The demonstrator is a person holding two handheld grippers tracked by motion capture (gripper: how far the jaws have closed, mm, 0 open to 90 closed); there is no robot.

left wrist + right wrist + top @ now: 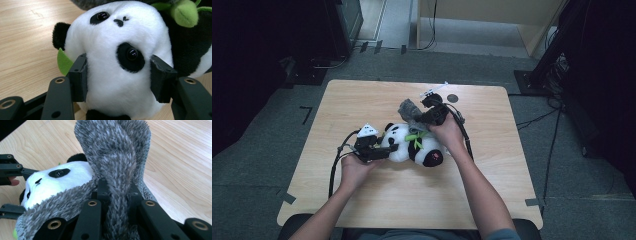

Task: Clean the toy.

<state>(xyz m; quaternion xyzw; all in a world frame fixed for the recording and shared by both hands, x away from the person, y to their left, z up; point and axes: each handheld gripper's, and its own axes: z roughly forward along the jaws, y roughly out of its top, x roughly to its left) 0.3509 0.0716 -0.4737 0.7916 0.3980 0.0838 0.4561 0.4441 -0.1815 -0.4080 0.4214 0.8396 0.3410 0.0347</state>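
Note:
A black-and-white panda plush [412,146] with a green leaf [414,135] lies in the middle of the wooden table [362,100]. My left gripper [387,150] comes in from the left. Its two pads press into the sides of the panda's head [120,50], one by each eye. My right gripper [424,119] sits just behind the panda, shut on a fold of grey fuzzy cloth [115,152]. That cloth [408,111] stands up from the jaws and drapes over the top of the panda's head [57,182]. The left gripper's jaws [12,170] flank the head beyond.
A small dark round disc [453,98] lies on the table behind the right hand. Bare wood surrounds the panda on every side. Dark equipment and cables stand on the grey floor around the table.

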